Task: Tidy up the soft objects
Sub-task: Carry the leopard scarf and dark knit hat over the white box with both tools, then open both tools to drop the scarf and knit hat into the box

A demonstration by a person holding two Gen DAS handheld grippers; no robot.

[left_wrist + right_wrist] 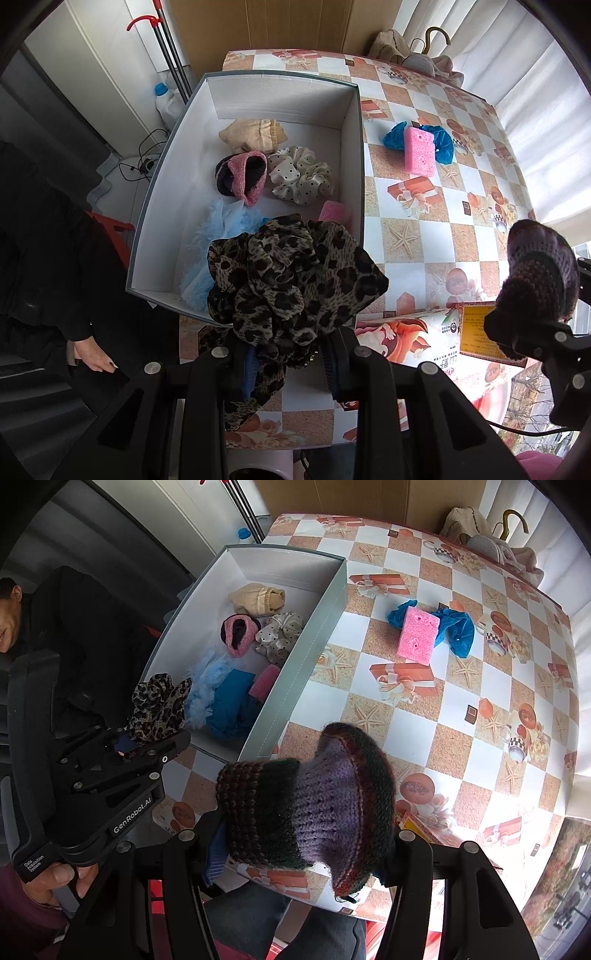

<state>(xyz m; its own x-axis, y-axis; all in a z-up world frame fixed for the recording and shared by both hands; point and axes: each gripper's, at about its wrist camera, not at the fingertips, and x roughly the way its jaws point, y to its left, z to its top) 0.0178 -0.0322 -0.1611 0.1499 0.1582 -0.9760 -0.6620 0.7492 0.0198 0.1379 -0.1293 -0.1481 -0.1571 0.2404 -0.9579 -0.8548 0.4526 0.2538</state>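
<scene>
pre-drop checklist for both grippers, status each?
1. Left gripper shut on leopard scrunchie: ok.
2. Right gripper shut on knit piece: ok.
3. Scrunchie over box: ok, at its near end.
4. Knit piece over box: not ok, it hangs over the table.
5. Free floor in box: ok, far end bare.
6. Table leftovers: not ok, pink sponge and blue cloth remain out.

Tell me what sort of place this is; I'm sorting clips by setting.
Probably a room in a home. A table with a printed checkered oilcloth stands by white curtains, a mop handle leans in the corner, and a grey box holds scrunchies and cloths.
</scene>
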